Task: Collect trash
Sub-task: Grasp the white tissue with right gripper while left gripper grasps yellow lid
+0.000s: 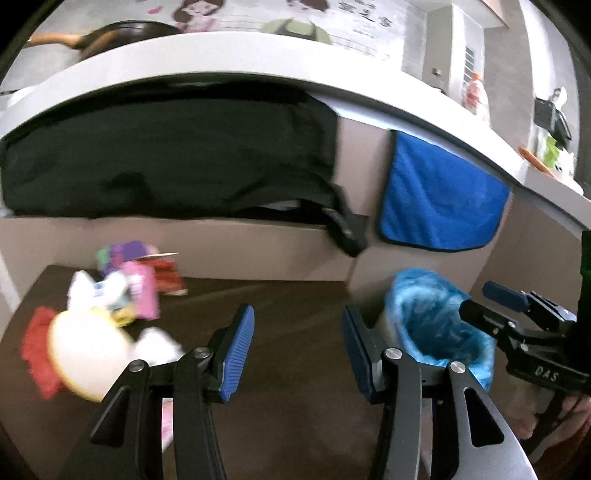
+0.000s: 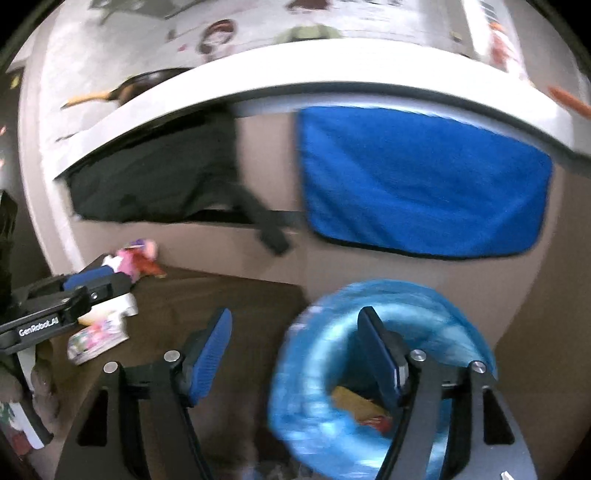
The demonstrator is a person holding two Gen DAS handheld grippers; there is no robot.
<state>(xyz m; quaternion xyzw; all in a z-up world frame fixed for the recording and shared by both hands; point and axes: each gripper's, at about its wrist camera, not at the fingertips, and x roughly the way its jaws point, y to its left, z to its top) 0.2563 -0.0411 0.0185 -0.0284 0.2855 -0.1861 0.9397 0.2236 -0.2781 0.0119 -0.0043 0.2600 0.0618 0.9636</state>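
Observation:
A blurred pile of trash lies on the left of the dark brown table (image 1: 288, 302): a pink packet (image 1: 142, 291), a red wrapper (image 1: 35, 350), a pale round piece (image 1: 81, 354) and a red packet (image 1: 168, 277). My left gripper (image 1: 297, 350) hangs open over the table to the right of the pile, nothing between its blue pads. A bin with a blue liner (image 1: 436, 314) stands off the table's right end. My right gripper (image 2: 295, 354) is open at the bin (image 2: 306, 369), one finger over its mouth. A yellow and red wrapper (image 2: 362, 406) lies inside.
A blue cloth (image 2: 421, 177) and a black cloth (image 1: 166, 147) hang from the white counter (image 1: 258, 55) behind. A dark pan (image 1: 129, 31) sits on the counter. A colourful packet (image 2: 96, 336) lies near the table's left edge, under the left gripper (image 2: 85, 291).

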